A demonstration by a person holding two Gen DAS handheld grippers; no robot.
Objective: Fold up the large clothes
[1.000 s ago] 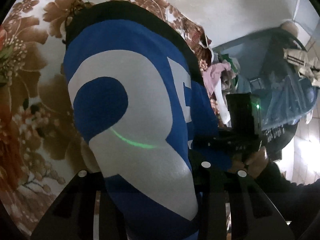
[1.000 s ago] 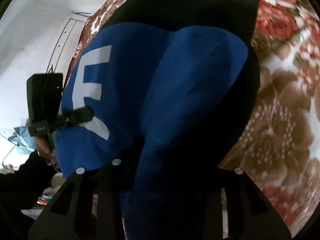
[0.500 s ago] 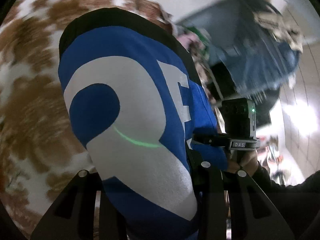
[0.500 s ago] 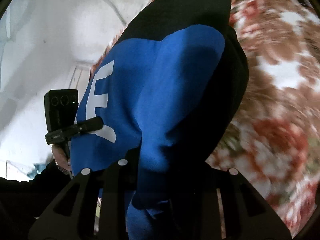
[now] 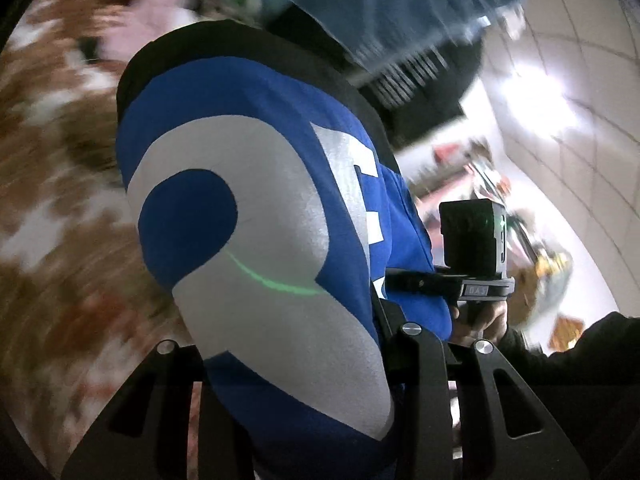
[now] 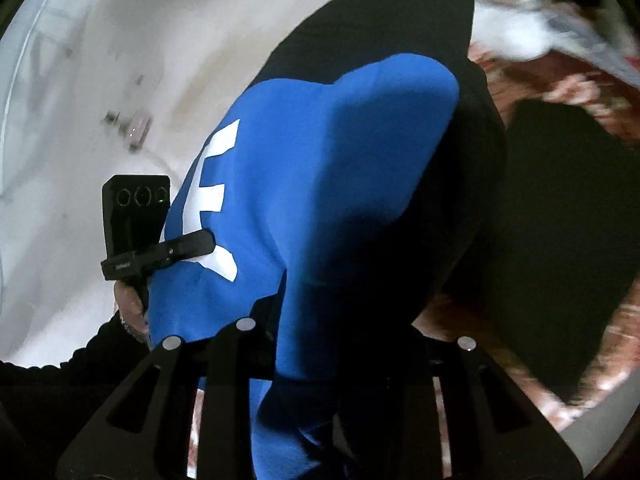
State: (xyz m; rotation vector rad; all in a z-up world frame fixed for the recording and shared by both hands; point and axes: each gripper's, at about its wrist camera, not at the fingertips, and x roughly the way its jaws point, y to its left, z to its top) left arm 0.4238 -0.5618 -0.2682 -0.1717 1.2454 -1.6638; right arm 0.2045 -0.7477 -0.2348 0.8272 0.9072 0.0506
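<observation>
A blue garment (image 5: pixel 256 152) with large silver-white letters and a black border hangs between both grippers, lifted off the floral bedspread (image 5: pixel 52 208). My left gripper (image 5: pixel 304 368) is shut on one edge of it; the cloth drapes over the fingers and hides the tips. My right gripper (image 6: pixel 316 360) is shut on the other edge of the blue garment (image 6: pixel 320 184), its tips hidden too. Each gripper shows in the other's view: the right one (image 5: pixel 472 276) at the garment's right edge, the left one (image 6: pixel 160 252) at its left edge.
A pile of clothes (image 5: pixel 400 8) lies beyond the garment in the left wrist view. A pale wall (image 6: pixel 120 60) fills the left of the right wrist view. A dark item (image 6: pixel 560 220) lies on the floral bedspread (image 6: pixel 540 84) at the right.
Both grippers have lifted and swung with the garment held between them. The bedspread has dropped out of the centre of both views and the background is blurred by motion.
</observation>
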